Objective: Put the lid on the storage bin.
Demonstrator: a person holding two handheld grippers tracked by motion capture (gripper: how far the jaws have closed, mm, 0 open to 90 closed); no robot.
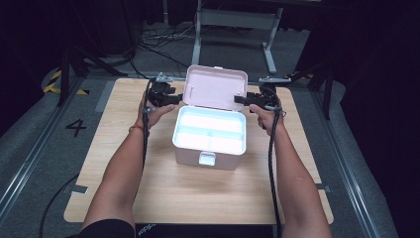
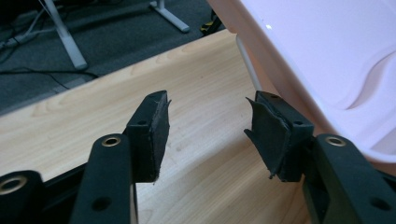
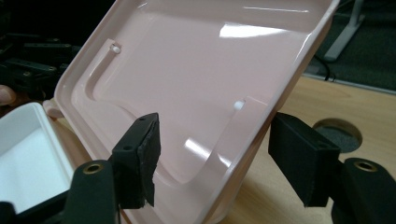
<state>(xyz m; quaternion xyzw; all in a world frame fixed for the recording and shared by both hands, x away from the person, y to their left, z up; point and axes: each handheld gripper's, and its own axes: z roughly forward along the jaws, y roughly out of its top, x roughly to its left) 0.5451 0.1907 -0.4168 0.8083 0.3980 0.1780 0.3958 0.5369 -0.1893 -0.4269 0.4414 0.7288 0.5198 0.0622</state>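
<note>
lid edge (image 3: 243,140) between right tongs (image 3: 212,158), untouched

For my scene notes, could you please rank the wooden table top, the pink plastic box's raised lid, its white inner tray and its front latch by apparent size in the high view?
1. Light wooden table top, by far the largest.
2. Raised pink plastic lid and white inner tray: they look about alike, and the lid is tilted, so I would not rank them.
3. Small front latch, the smallest.
</note>
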